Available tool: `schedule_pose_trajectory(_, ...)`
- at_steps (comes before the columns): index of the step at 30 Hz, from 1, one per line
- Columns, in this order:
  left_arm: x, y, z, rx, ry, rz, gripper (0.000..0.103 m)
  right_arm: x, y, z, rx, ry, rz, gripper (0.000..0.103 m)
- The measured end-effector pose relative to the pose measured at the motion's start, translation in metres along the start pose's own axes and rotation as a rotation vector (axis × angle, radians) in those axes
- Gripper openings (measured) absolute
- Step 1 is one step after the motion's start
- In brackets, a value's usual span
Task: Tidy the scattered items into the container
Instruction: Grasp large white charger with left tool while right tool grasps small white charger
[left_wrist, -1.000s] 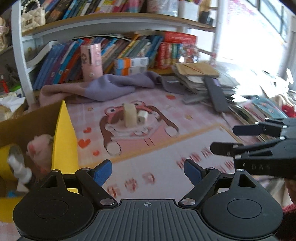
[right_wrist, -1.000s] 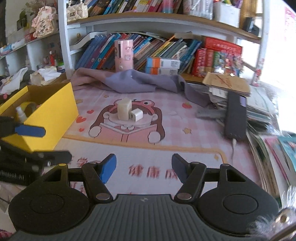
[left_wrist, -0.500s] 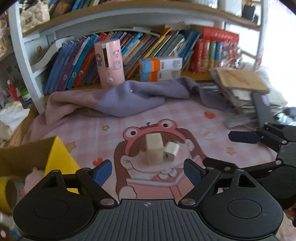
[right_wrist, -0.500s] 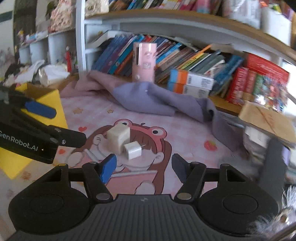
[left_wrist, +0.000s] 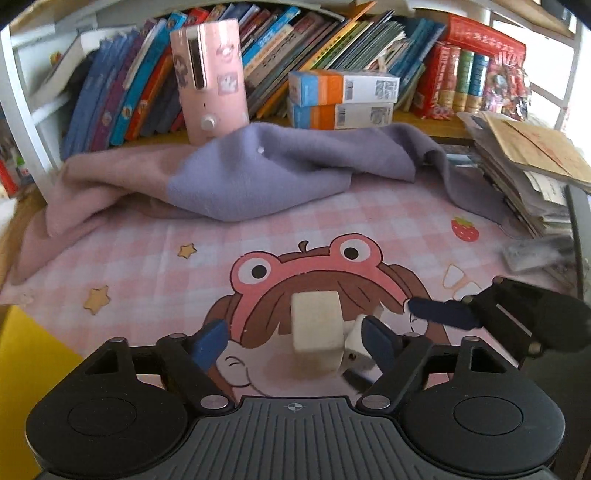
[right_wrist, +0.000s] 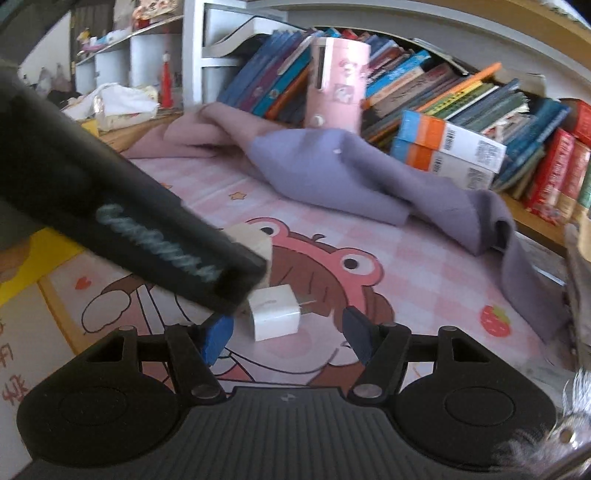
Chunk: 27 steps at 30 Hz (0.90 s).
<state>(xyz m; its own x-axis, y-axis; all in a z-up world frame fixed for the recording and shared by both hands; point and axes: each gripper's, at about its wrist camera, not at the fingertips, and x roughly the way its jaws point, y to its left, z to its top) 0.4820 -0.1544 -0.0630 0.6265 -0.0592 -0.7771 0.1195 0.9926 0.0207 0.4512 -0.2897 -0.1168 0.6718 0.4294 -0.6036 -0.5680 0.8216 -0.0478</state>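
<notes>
A cream block (left_wrist: 316, 328) stands upright on the pink cartoon mat, between the open jaws of my left gripper (left_wrist: 295, 343). A small white charger plug (right_wrist: 275, 311) lies on the mat right of it, between the open jaws of my right gripper (right_wrist: 286, 334). In the left wrist view the plug (left_wrist: 354, 336) is mostly hidden behind the block and my right fingertip. The left gripper's body (right_wrist: 122, 221) crosses the right wrist view and hides most of the block (right_wrist: 255, 242). A yellow box (left_wrist: 26, 369) sits at the left edge.
A pink and purple cloth (left_wrist: 240, 177) lies bunched at the back of the mat. Behind it stand a pink cylinder (left_wrist: 208, 79), orange-blue cartons (left_wrist: 343, 98) and a shelf of books. A stack of papers (left_wrist: 528, 173) sits at the right.
Both grippers have moved forward and down to the mat. The block now sits between the left jaws and the plug between the right jaws. The yellow box has slid to the left edge.
</notes>
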Motion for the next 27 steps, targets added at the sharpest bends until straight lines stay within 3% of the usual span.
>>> schedule_pose_trajectory(4,0.012,0.003,0.001,-0.013,0.012,-0.004,0.066,0.007,-0.001,0.000,0.004,-0.016,0.046,0.064)
schedule_pose_trajectory(10,0.018,0.011,0.003,-0.038,0.029,-0.068,0.029,0.011,-0.007,-0.002,0.025,-0.034,0.067,0.064)
schedule_pose_trajectory(16,0.009,0.008,0.001,0.000,0.032,-0.041,0.025,0.015,-0.014,-0.004,0.054,-0.020,0.093,0.064)
schedule_pose_trajectory(20,-0.003,0.016,-0.002,-0.018,0.020,-0.035,0.024,0.018,-0.009,-0.002,0.022,-0.020,0.133,0.064)
schedule_pose_trajectory(27,-0.028,0.026,-0.006,-0.077,-0.003,-0.031,0.024,0.023,-0.006,0.001,0.013,-0.016,0.107,0.060)
